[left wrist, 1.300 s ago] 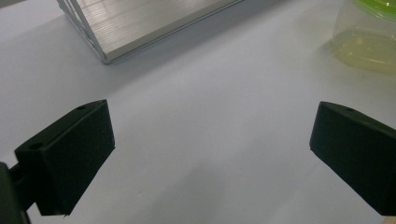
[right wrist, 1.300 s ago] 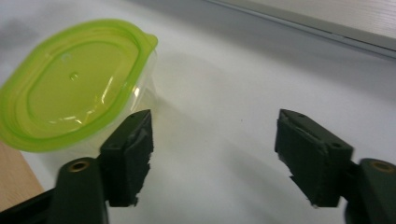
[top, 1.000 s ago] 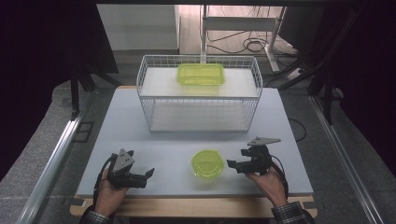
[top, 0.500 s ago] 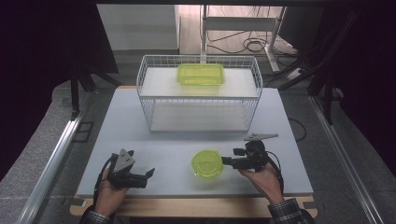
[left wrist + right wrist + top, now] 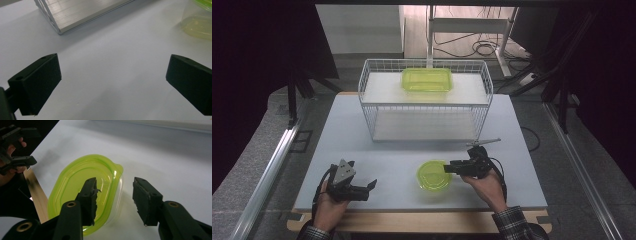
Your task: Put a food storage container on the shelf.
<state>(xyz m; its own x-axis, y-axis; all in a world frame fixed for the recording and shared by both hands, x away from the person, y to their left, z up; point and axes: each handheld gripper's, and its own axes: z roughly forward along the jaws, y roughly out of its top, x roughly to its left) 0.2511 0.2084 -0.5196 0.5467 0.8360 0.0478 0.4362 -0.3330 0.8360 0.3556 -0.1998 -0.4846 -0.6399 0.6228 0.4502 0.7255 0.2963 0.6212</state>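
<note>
A round clear container with a lime-green lid point(image 5: 433, 175) point(image 5: 72, 180) stands on the pale table near its front edge; it also shows at the top right in the left gripper view point(image 5: 197, 22). My right gripper point(image 5: 448, 169) point(image 5: 115, 182) reaches in from the container's right side. One jaw lies over the lid and the other stands outside the rim, with a gap still showing. These jaws have just been closing, with the container's right edge between them. My left gripper point(image 5: 371, 186) point(image 5: 112, 72) rests open near the front left, nothing between its jaws, and appears far off as well point(image 5: 30, 145).
A white wire rack point(image 5: 424, 107) point(image 5: 75, 15) stands at the back of the table point(image 5: 387, 145). A rectangular green-lidded container point(image 5: 427, 80) sits on its top shelf. Floor rails, cables and dark stands surround the table.
My right gripper has moved left onto the round container's edge and its jaws have narrowed around it. The left gripper and the container have stayed where they were.
</note>
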